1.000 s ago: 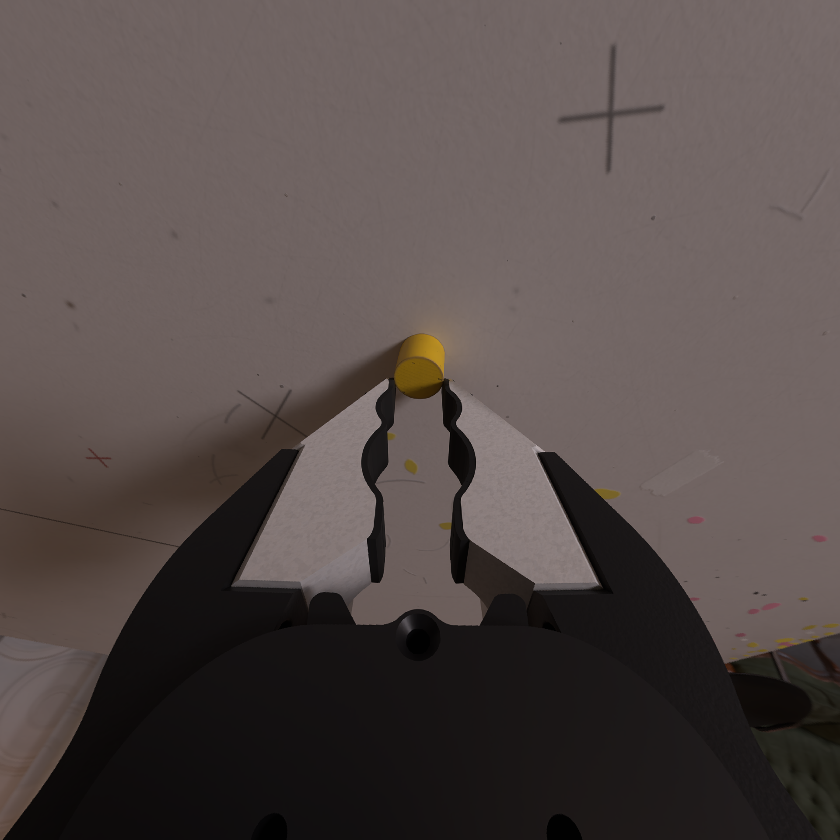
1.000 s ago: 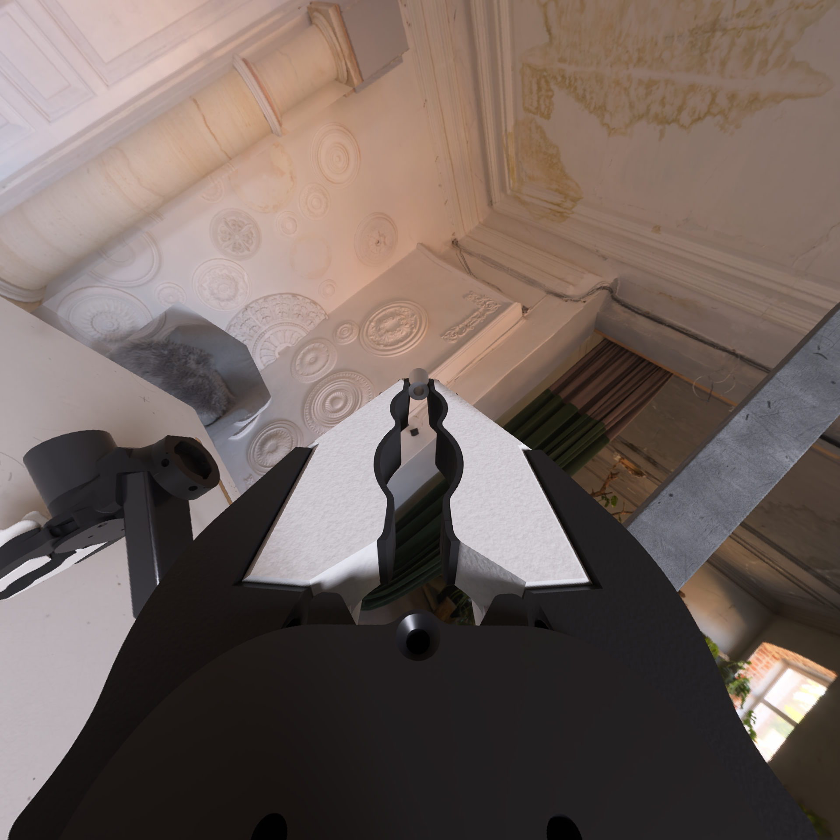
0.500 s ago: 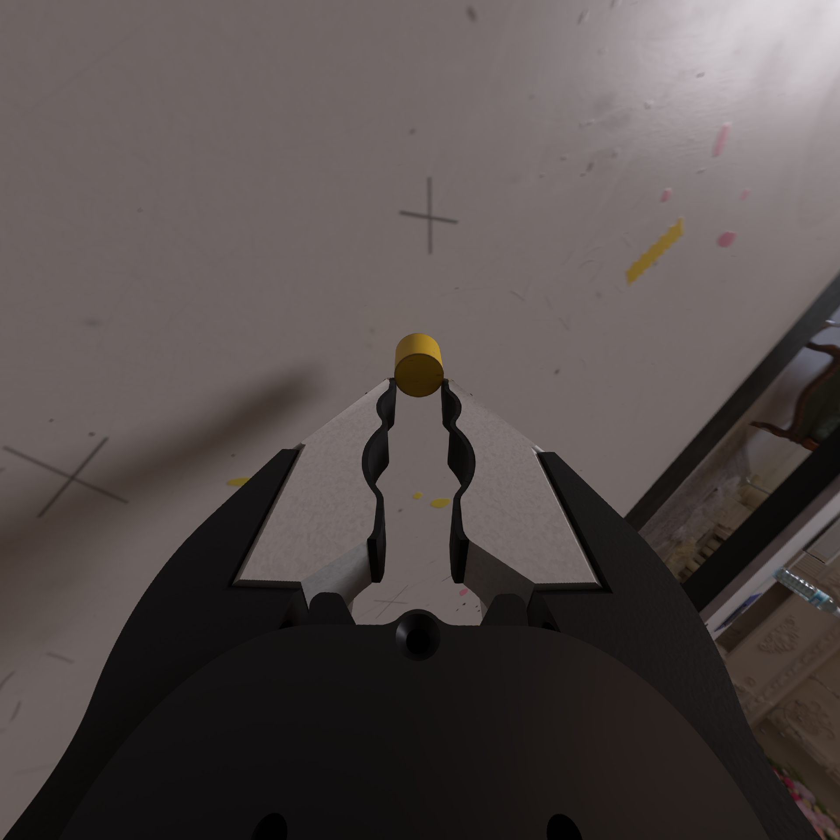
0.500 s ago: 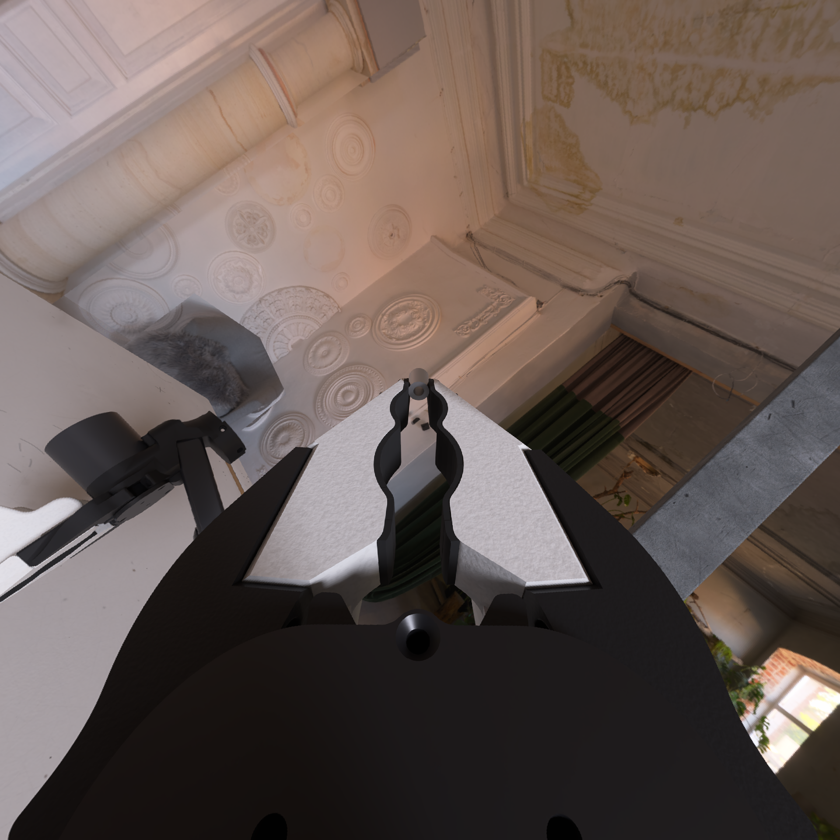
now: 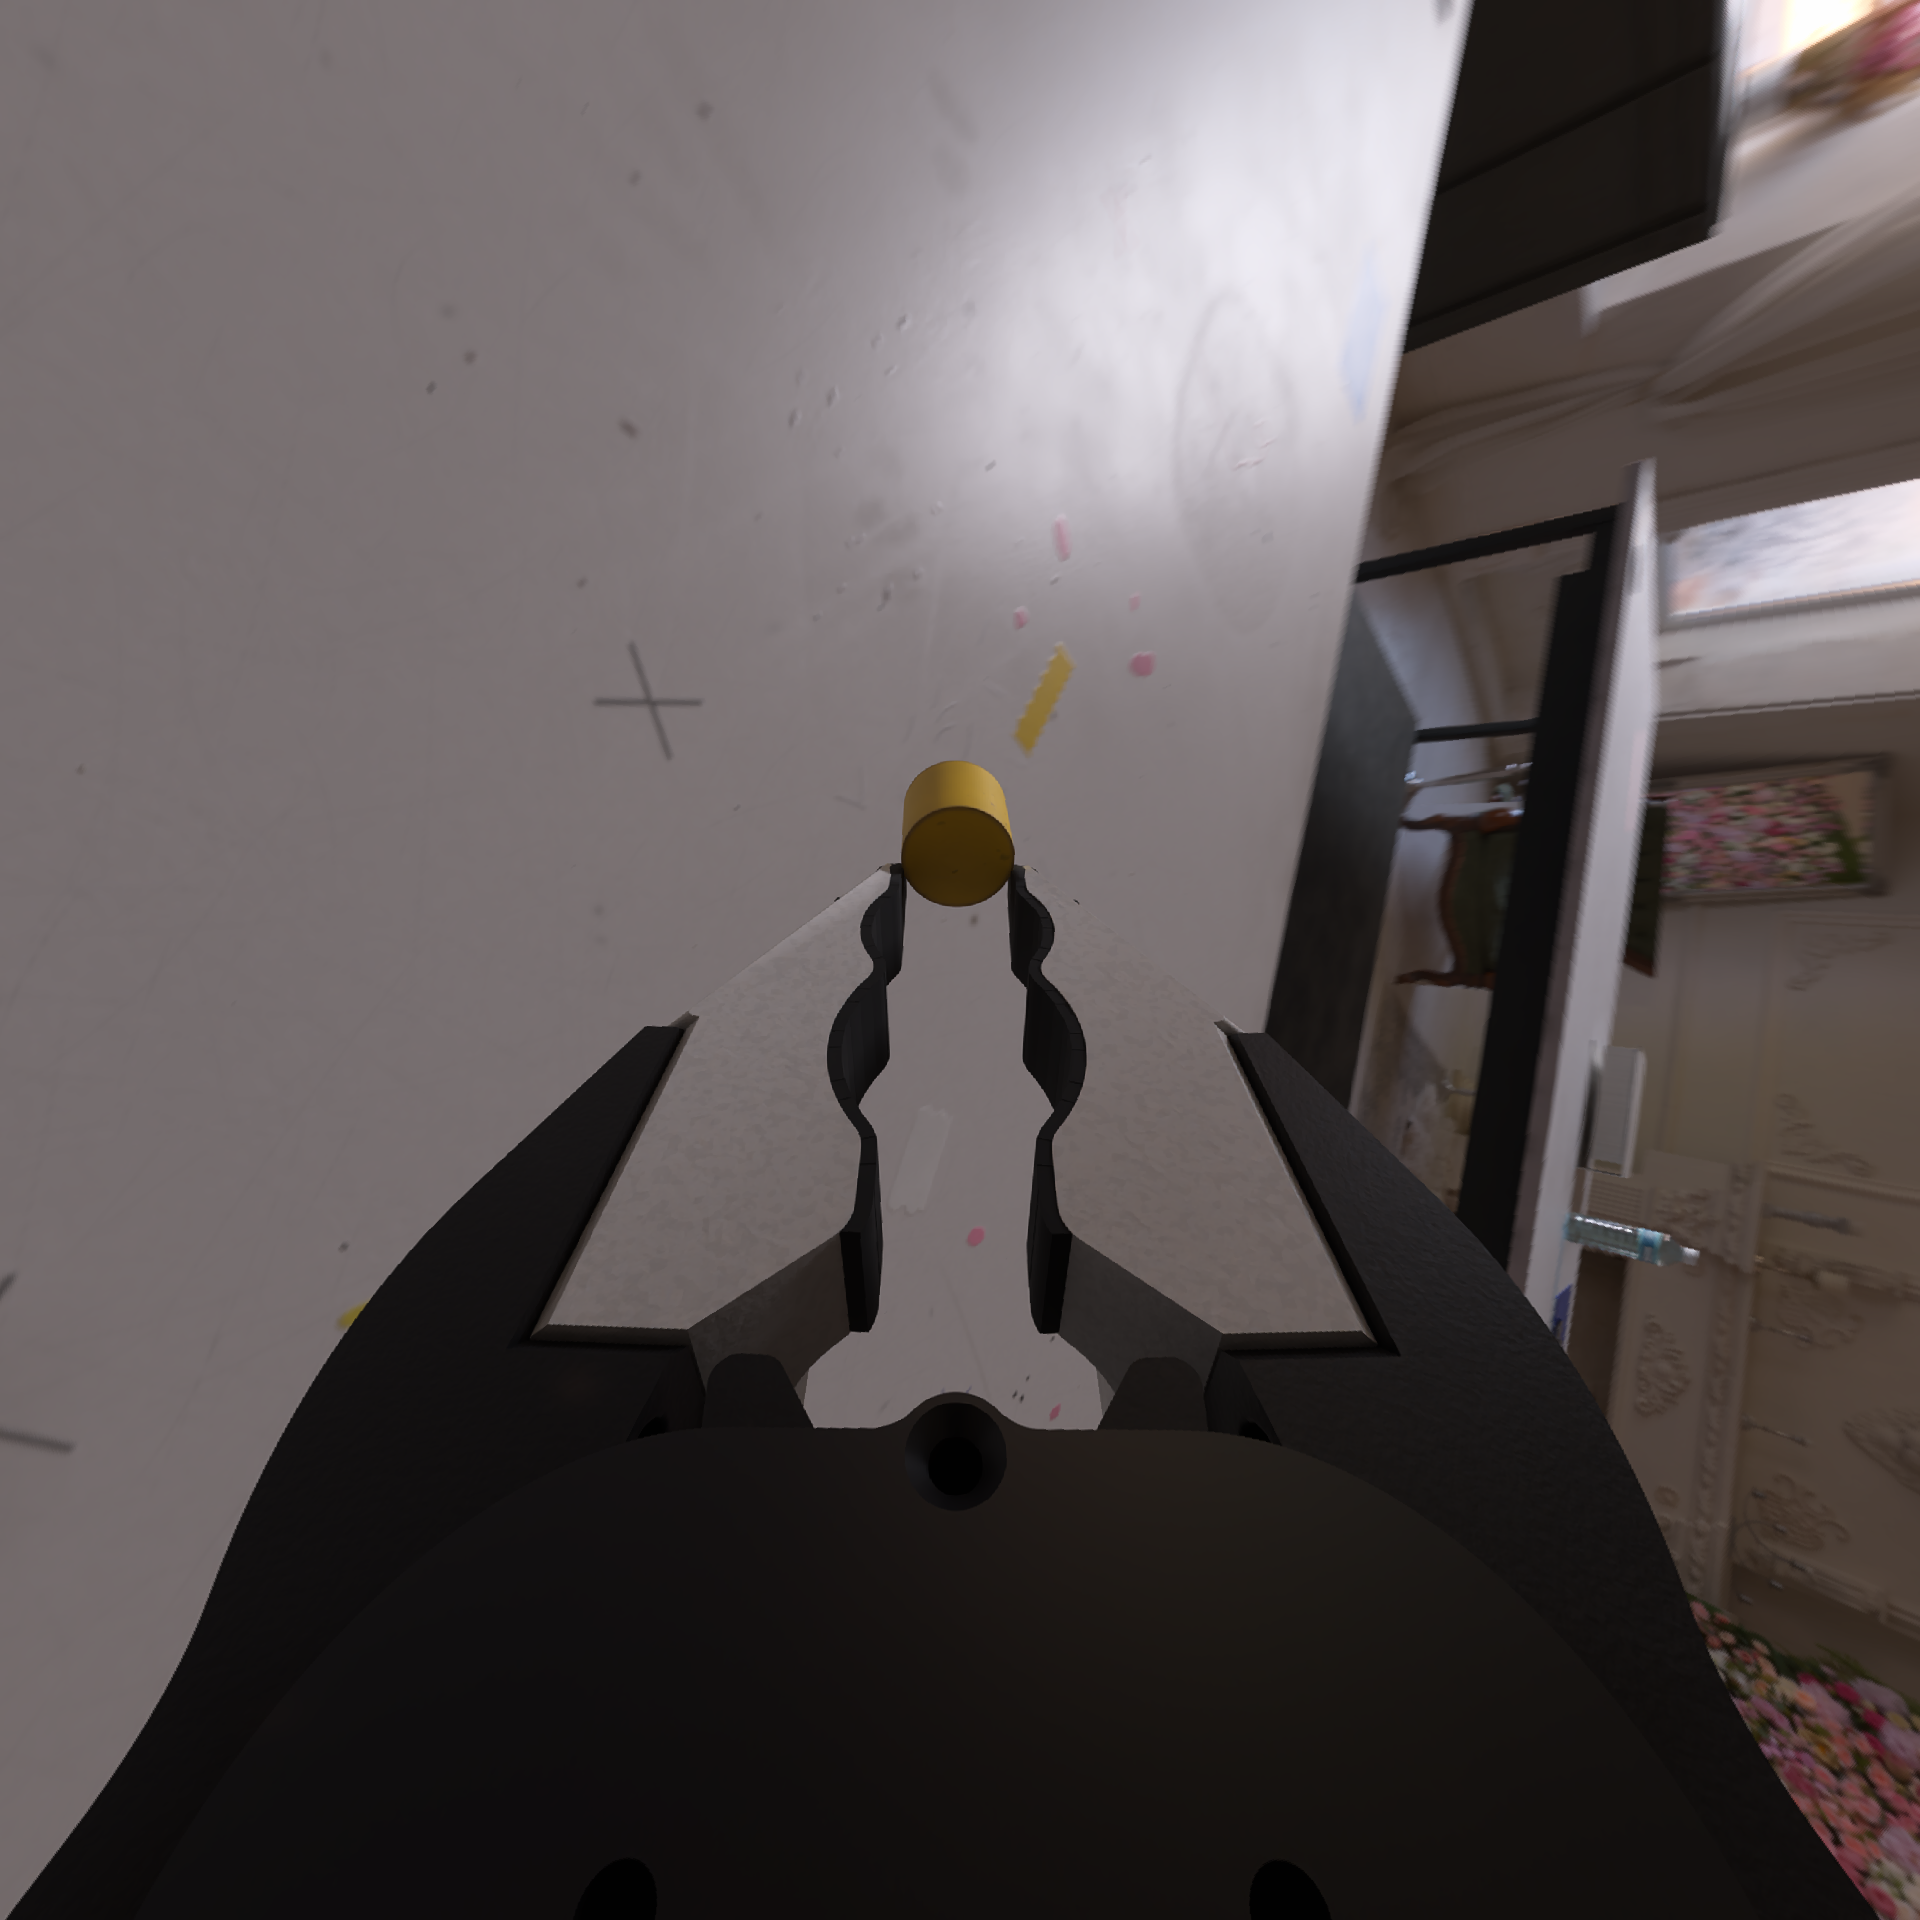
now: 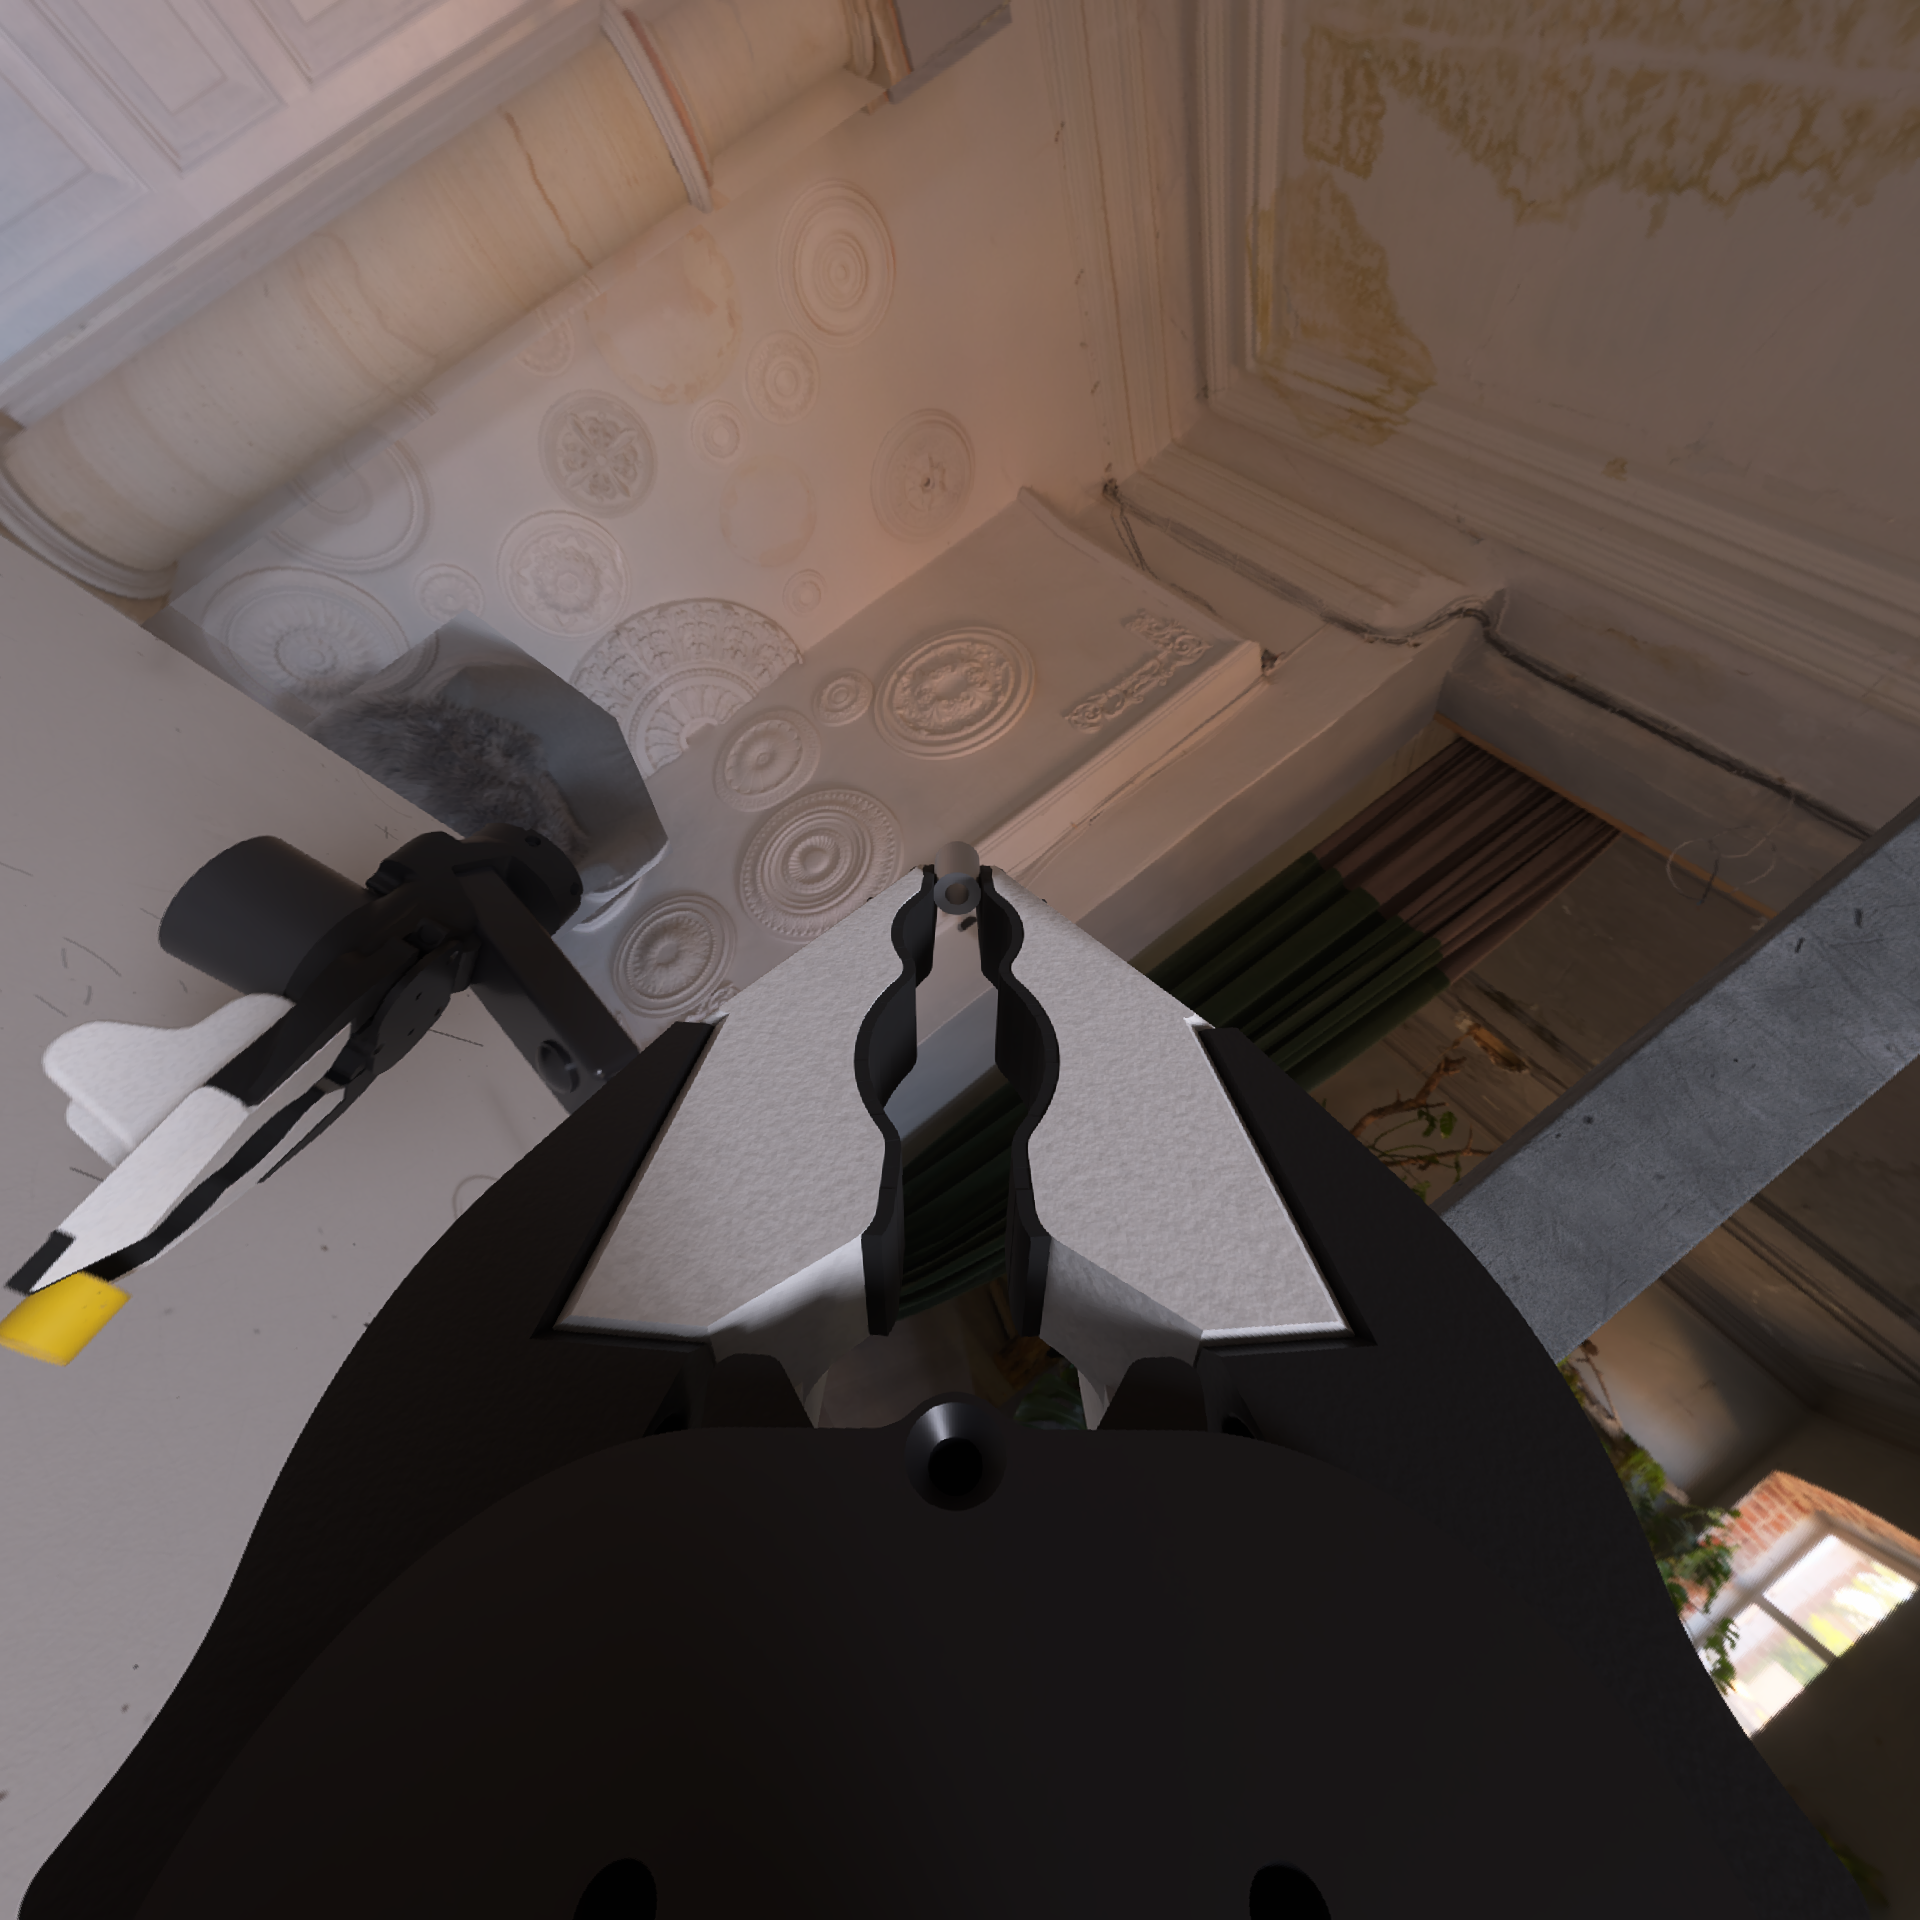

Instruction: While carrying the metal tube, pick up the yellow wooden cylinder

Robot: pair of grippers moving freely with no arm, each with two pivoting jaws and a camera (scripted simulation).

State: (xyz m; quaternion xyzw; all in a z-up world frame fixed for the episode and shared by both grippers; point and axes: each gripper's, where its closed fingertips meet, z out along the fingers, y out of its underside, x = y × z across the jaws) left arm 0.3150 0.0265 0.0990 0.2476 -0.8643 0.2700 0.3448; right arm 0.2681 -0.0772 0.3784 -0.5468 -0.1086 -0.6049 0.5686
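Observation:
My left gripper point(image 5: 957, 883) is shut on the yellow wooden cylinder point(image 5: 956, 847), which sits between its fingertips, held clear above the pale table point(image 5: 416, 520). My right gripper point(image 6: 957, 896) is shut on the small grey metal tube point(image 6: 956, 883), seen end-on at its fingertips, lifted and pointing toward the ornate wall. In the right wrist view the left gripper point(image 6: 47, 1283) shows at the far left above the table point(image 6: 156, 1507), with the yellow cylinder point(image 6: 62, 1317) at its tip.
The table carries pencil crosses point(image 5: 649, 704), a yellow streak point(image 5: 1042, 696) and pink paint spots. Its dark edge point(image 5: 1340, 935) runs down the right of the left wrist view, with a room beyond. A grey beam point(image 6: 1683, 1039) crosses the right wrist view.
My left gripper has lifted and swung with the yellow cylinder, so the table edge and room now fill its right side. In the right wrist view the left gripper has come closer, the cylinder now showing.

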